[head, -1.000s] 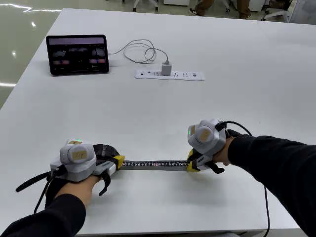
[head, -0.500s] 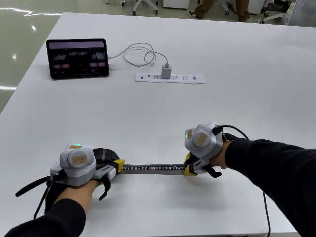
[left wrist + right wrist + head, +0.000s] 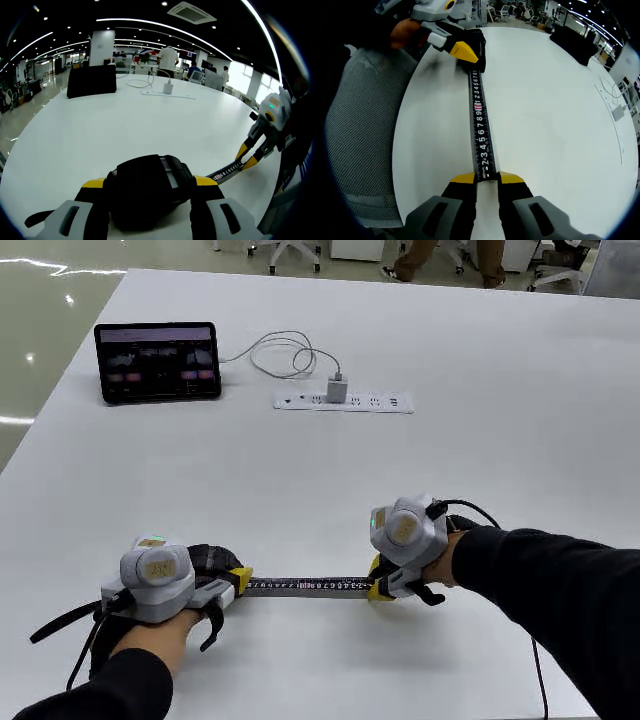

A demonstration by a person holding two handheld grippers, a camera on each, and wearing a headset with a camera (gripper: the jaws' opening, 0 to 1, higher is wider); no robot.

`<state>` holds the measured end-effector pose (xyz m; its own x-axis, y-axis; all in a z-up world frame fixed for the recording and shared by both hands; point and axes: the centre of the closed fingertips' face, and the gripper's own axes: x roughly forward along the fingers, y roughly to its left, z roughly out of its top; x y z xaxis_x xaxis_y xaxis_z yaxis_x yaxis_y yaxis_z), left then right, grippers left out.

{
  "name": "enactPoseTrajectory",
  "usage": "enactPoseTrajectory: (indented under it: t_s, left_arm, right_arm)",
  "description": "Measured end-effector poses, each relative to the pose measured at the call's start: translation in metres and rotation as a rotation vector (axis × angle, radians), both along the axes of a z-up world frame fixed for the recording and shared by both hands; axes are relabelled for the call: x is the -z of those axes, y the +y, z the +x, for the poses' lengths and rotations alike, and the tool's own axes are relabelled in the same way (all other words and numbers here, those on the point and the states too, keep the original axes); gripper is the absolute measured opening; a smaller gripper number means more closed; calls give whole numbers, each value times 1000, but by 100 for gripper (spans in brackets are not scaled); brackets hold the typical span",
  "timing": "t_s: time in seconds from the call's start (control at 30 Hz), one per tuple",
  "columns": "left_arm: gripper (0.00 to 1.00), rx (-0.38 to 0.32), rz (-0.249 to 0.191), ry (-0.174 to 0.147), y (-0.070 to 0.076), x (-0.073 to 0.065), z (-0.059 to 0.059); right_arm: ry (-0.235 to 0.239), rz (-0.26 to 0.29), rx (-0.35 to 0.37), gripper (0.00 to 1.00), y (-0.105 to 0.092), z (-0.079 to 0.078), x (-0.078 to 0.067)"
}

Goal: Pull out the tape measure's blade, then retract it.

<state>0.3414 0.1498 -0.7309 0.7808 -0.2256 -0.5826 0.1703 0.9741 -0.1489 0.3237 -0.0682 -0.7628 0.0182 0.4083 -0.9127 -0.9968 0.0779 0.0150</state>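
The black tape measure case [image 3: 147, 187] sits clamped between the yellow-tipped jaws of my left gripper [image 3: 150, 182], near the table's front left [image 3: 213, 562]. Its dark numbered blade [image 3: 305, 586] runs flat along the white table to my right gripper [image 3: 378, 587], which is shut on the blade's end. In the right gripper view the blade [image 3: 481, 130] stretches away from my right gripper [image 3: 486, 177] to the case [image 3: 476, 44] held by the left gripper [image 3: 457, 50]. The right gripper [image 3: 247, 156] also appears at the right of the left gripper view.
A dark tablet [image 3: 158, 361] stands at the table's back left. A white power strip [image 3: 345, 400] with a plugged charger and a looped white cable [image 3: 285, 348] lies behind the work. The table's front edge [image 3: 330, 710] is close below the grippers. People and chairs are beyond the far edge.
My right gripper has moved left toward the case with the blade end in it, and the exposed length of blade has grown shorter. The left gripper has kept its place.
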Motion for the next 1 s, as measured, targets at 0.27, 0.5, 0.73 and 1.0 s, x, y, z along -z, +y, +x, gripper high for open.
enactPoseTrajectory:
  t_s: [0.27, 0.5, 0.73, 1.0]
  left_arm:
    - [62, 0, -2, -1, 0, 0, 0]
    - [62, -1, -3, -1, 0, 0, 0]
    - [62, -1, -3, -1, 0, 1, 0]
    - [62, -1, -3, -1, 0, 0, 0]
  right_arm:
    - [-1, 6, 8, 11, 5, 0, 0]
    - [-2, 16, 13, 11, 10, -1, 0]
    - [-4, 26, 14, 11, 14, -1, 0]
    - [-1, 36, 20, 11, 20, -1, 0]
